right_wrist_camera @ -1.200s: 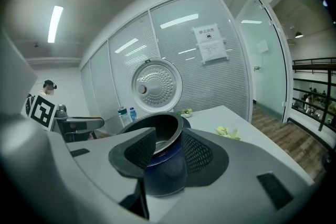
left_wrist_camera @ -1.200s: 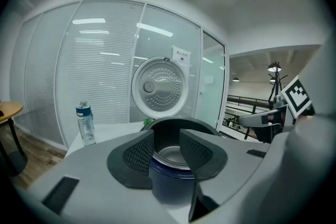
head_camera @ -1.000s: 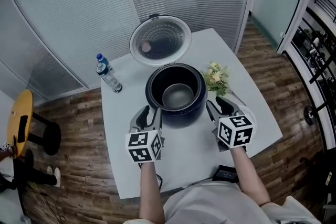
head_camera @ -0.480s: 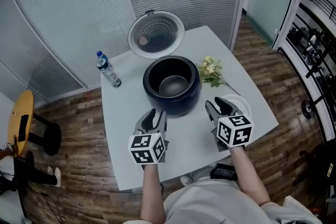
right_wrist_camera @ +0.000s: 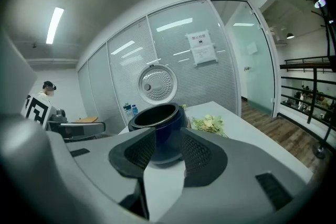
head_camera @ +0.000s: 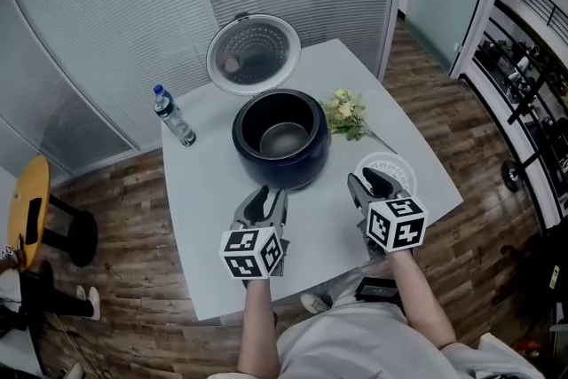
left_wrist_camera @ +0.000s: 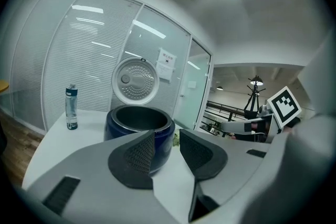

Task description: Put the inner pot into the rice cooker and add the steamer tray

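A dark blue round rice cooker (head_camera: 280, 142) stands mid-way on the white square table (head_camera: 209, 217), its round perforated lid (head_camera: 253, 55) tipped open behind it and a grey metallic bottom showing inside. Left of the cooker stands a clear plastic water bottle with a blue cap (head_camera: 173, 115); right of it lies a small bunch of pale flowers (head_camera: 344, 113). A white round disc (head_camera: 397, 166) lies at the cooker's front right, partly under the right gripper (head_camera: 374, 182). The left gripper (head_camera: 266, 201) hovers in front of the cooker. Both grippers point at the cooker, jaws parted, nothing between them.
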{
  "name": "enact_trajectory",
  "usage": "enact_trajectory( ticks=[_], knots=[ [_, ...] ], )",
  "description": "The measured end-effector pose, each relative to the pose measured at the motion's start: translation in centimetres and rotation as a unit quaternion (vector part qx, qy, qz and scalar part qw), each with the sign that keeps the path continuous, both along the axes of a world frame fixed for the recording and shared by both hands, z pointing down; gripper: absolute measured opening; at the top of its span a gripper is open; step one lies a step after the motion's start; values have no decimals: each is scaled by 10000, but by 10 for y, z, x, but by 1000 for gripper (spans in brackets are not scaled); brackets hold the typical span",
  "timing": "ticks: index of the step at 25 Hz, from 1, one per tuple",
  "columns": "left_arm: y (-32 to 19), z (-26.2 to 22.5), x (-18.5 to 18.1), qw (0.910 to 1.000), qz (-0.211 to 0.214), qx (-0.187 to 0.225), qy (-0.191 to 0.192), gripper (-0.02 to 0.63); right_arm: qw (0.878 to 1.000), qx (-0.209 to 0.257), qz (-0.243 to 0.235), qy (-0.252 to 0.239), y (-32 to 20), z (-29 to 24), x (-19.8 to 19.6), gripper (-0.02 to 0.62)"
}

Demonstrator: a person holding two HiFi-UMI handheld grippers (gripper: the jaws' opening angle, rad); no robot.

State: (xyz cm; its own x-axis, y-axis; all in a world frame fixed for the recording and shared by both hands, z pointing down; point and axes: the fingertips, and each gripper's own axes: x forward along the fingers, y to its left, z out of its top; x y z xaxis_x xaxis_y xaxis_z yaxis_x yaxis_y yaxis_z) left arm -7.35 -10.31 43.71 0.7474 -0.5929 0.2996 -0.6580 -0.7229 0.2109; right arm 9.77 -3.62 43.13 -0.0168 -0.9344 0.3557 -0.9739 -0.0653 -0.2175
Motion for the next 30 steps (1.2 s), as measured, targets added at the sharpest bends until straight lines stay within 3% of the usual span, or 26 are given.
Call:
enact_trajectory(
  ticks=[6,16,30],
  knots=[
    [4,15,28,9995,271,-156,22,144,9997,-220,17,-55,-2,22,20,152],
    [5,56,87,9972,286,-690,96,144,9959,-881,84,-174,8,73,87,152],
    [18,117,159,9920,400,-1120,-427,144,9877,-1433,467,-425,43,136,179,152]
  ],
)
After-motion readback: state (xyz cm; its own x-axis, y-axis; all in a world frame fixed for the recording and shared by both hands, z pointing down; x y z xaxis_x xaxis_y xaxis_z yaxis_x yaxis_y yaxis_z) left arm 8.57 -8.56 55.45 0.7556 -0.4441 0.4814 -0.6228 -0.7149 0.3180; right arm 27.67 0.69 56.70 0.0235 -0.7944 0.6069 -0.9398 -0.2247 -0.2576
